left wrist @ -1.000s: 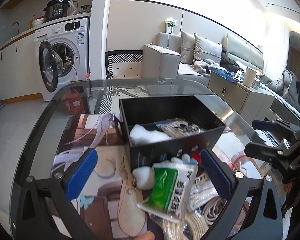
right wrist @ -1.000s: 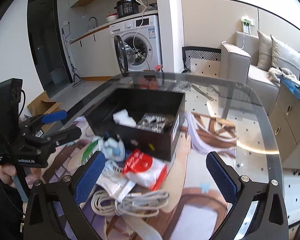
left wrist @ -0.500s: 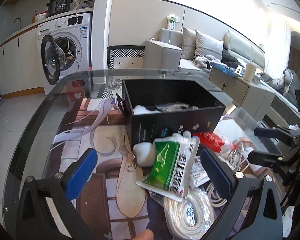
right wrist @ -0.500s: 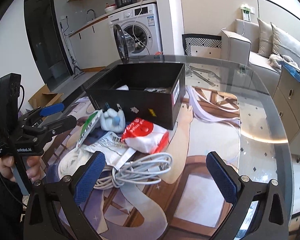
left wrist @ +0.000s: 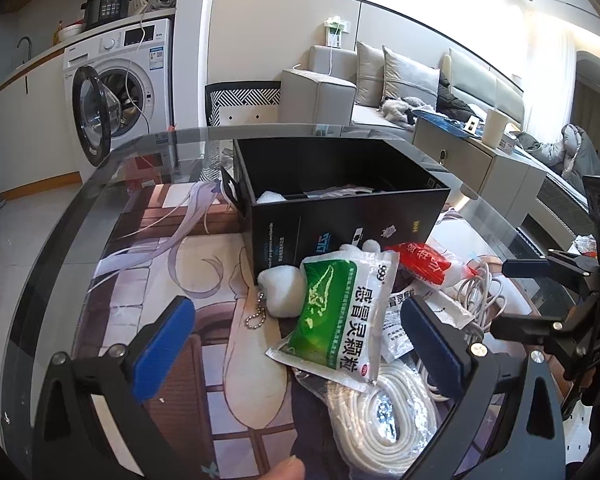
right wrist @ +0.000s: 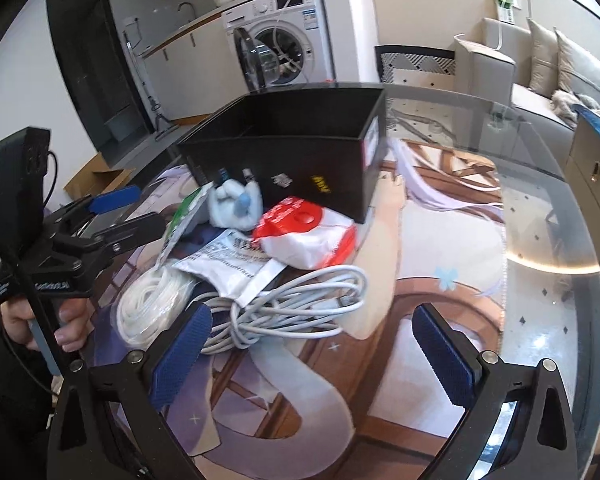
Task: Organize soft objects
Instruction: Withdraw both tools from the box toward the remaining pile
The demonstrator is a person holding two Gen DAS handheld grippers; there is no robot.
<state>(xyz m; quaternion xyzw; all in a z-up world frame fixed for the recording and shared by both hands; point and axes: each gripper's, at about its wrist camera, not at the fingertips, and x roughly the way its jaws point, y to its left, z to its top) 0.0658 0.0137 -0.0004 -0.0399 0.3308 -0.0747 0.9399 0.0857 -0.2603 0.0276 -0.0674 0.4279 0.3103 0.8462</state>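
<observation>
A black open box (left wrist: 340,196) (right wrist: 296,152) stands on a glass table, with white soft items inside. In front of it lie a green-and-white sachet (left wrist: 340,312) (right wrist: 182,216), a white plush keychain (left wrist: 282,290) (right wrist: 236,204), a red-and-white pouch (left wrist: 424,262) (right wrist: 308,232), a printed white packet (right wrist: 228,256), a white coiled rope (left wrist: 384,412) (right wrist: 148,308) and a white cable bundle (right wrist: 296,304). My left gripper (left wrist: 300,346) (right wrist: 128,210) is open and empty, just short of the green sachet. My right gripper (right wrist: 312,356) (left wrist: 528,292) is open and empty, over the cable bundle's near edge.
An illustrated mat (right wrist: 420,248) covers the glass table (right wrist: 560,216). A washing machine with its door open (left wrist: 116,92) stands behind. A sofa (left wrist: 380,84) and a low cabinet (left wrist: 480,168) are to the right.
Both grippers have come down and in toward the pile in front of the box; the objects look larger and nearer. Both stay open and nothing was picked up.
</observation>
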